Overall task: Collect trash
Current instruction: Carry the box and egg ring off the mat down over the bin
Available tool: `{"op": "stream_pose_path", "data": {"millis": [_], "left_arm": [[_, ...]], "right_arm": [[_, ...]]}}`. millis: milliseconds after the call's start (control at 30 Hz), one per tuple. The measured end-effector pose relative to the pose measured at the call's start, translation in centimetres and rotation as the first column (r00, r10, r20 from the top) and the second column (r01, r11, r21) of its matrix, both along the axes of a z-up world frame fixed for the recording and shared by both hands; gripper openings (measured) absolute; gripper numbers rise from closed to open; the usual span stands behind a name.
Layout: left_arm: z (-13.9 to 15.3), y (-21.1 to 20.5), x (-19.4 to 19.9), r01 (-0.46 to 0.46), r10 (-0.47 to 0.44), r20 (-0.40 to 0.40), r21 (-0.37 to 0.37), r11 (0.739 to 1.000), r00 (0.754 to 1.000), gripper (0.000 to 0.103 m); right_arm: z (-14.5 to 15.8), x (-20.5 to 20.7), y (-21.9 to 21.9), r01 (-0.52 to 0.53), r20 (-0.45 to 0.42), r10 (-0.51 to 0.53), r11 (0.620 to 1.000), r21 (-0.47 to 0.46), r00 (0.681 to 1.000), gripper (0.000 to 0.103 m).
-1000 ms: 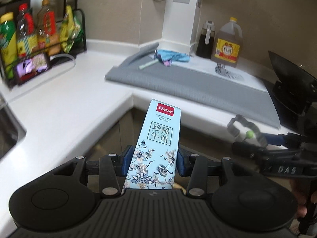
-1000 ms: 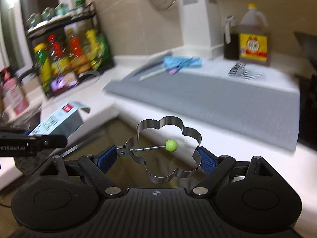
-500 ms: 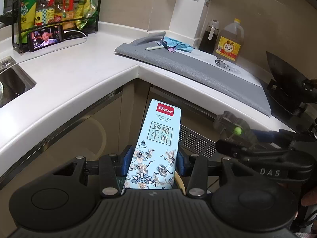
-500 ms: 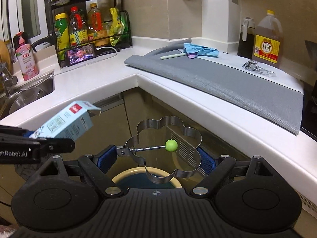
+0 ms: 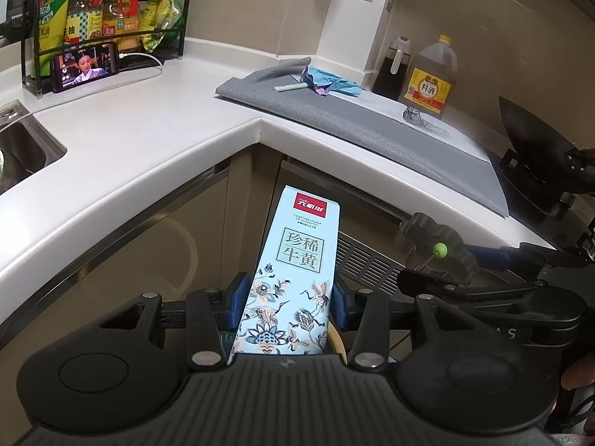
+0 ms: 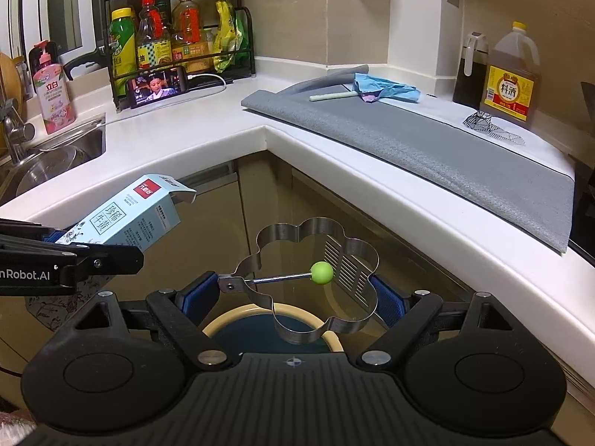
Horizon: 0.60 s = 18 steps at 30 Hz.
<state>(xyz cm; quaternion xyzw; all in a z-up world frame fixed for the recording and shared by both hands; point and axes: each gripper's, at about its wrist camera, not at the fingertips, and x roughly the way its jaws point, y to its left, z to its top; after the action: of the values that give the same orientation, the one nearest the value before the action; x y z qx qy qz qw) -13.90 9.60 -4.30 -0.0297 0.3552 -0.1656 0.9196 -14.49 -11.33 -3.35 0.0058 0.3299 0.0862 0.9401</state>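
Observation:
My left gripper (image 5: pixel 288 301) is shut on a tall light-blue carton (image 5: pixel 301 256) with a red label, its blue pads pressing both sides. The carton (image 6: pixel 126 219) shows tilted at the left of the right wrist view, top flap open. My right gripper (image 6: pixel 293 295) is shut on a flower-shaped metal ring (image 6: pixel 357 249) with a green knob (image 6: pixel 321 272), jaws standing wide. Directly below the ring lies a round bin with a cream rim (image 6: pixel 223 321) and dark inside. A crumpled blue wrapper (image 6: pixel 383 87) and a pale stick (image 6: pixel 333 96) lie on the grey mat (image 6: pixel 427 148).
The white L-shaped counter (image 5: pixel 148 141) wraps around in front, with cabinet doors and a vent grille (image 5: pixel 368 264) beneath. A sink (image 6: pixel 55 152), a bottle rack (image 6: pixel 174 37), a phone (image 6: pixel 158 87) and an oil jug (image 6: pixel 511 74) stand on it. A black wok (image 5: pixel 531 156) sits at right.
Both grippers drew back from the counter and sank, so the cabinet fronts and the bin rim came into view. Both grips are unchanged; little has moved in the last half second.

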Motion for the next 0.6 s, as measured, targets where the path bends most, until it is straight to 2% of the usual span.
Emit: {"op": "stream_pose_path", "data": {"millis": [200, 600], "left_arm": [[-0.2, -0.1, 0.5, -0.002, 0.002, -0.017, 0.002, 1.000, 1.000, 0.049], [-1.0, -1.2, 1.5, 0.010, -0.006, -0.045, 0.069, 0.998, 0.999, 0.049]], "right_arm": [[-0.3, 0.4, -0.1, -0.001, -0.017, 0.001, 1.000, -0.002, 1.000, 0.089], [-0.7, 0.8, -0.6, 0.005, -0.023, -0.004, 1.000, 0.003, 1.000, 0.089]]}}
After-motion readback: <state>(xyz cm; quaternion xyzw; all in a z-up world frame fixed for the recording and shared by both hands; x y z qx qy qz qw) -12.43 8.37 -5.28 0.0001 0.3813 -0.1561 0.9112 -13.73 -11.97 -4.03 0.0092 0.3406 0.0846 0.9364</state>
